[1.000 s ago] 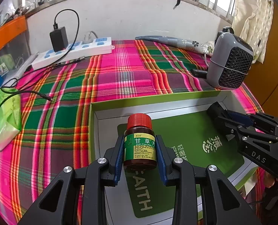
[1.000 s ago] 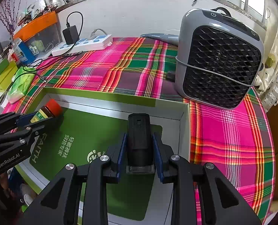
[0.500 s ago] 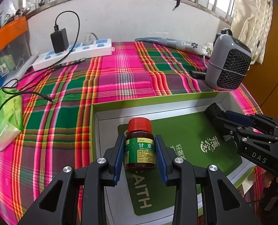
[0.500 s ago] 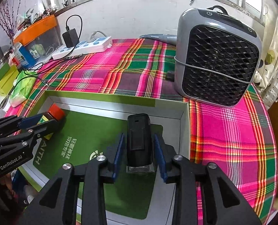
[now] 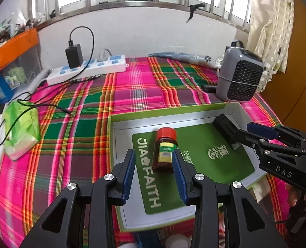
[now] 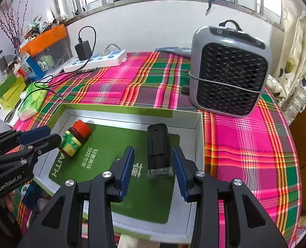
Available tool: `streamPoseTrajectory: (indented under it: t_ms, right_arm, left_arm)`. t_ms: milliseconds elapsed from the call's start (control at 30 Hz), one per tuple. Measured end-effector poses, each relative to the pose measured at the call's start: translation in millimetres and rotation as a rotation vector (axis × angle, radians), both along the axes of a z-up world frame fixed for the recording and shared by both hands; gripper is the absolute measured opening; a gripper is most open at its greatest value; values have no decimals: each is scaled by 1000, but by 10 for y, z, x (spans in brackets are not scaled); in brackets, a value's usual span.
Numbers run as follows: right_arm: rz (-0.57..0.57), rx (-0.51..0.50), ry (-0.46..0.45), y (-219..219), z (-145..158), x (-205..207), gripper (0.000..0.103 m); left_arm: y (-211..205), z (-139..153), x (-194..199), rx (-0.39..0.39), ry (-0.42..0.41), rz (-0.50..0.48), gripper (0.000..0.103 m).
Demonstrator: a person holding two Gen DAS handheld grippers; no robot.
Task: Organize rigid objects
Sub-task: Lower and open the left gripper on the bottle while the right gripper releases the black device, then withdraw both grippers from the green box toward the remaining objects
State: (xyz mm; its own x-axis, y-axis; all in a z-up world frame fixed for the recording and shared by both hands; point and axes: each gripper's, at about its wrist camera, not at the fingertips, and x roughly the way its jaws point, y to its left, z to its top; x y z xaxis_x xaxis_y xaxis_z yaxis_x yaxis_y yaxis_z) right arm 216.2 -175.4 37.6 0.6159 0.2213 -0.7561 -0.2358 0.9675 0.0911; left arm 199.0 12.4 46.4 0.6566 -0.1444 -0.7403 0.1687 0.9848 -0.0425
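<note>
Medicine bottle (image 5: 165, 151) is lying on its side in the tray (image 5: 173, 114), near the left wall; black device (image 6: 158, 149) is laid near the right wall. Left gripper (image 5: 154, 173) and right gripper (image 6: 153, 171) are both spread, nothing gripped. Risk: the round bottle could be rolled if clipped by a pad on withdrawal.

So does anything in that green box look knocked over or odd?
The red-capped medicine bottle lies on its side in the box, cap toward the far wall. The black device lies flat too. Nothing spilled or broken.
</note>
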Motion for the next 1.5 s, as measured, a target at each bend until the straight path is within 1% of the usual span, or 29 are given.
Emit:
streamPoseTrajectory:
  t_ms: [367, 700, 1000, 1100, 1200, 1267, 1500]
  right_arm:
    - [-11, 19, -33, 0, 140, -323, 41]
    - [-17, 44, -47, -31, 162, -637, 41]
    - [-27, 73, -49, -125, 109, -939, 41]
    - [-25, 80, -44, -138, 73, -1014, 41]
    - [-21, 94, -40, -143, 51, -1082, 43]
    - [-15, 98, -43, -136, 40, -1136, 51]
    - [9, 102, -40, -79, 11, -1288, 51]
  left_arm:
    - [27, 92, -348, -8, -24, 8, 36]
    - [123, 143, -676, -29, -48, 21, 36]
    - [348, 135, -999, -68, -63, 57, 36]
    - [410, 112, -1123, -83, -64, 46, 36]
    - [445, 68, -1204, -98, -47, 43, 37]
    - [452, 45, -1257, -106, -42, 35, 38]
    - [391, -60, -1431, -107, -23, -24, 38]
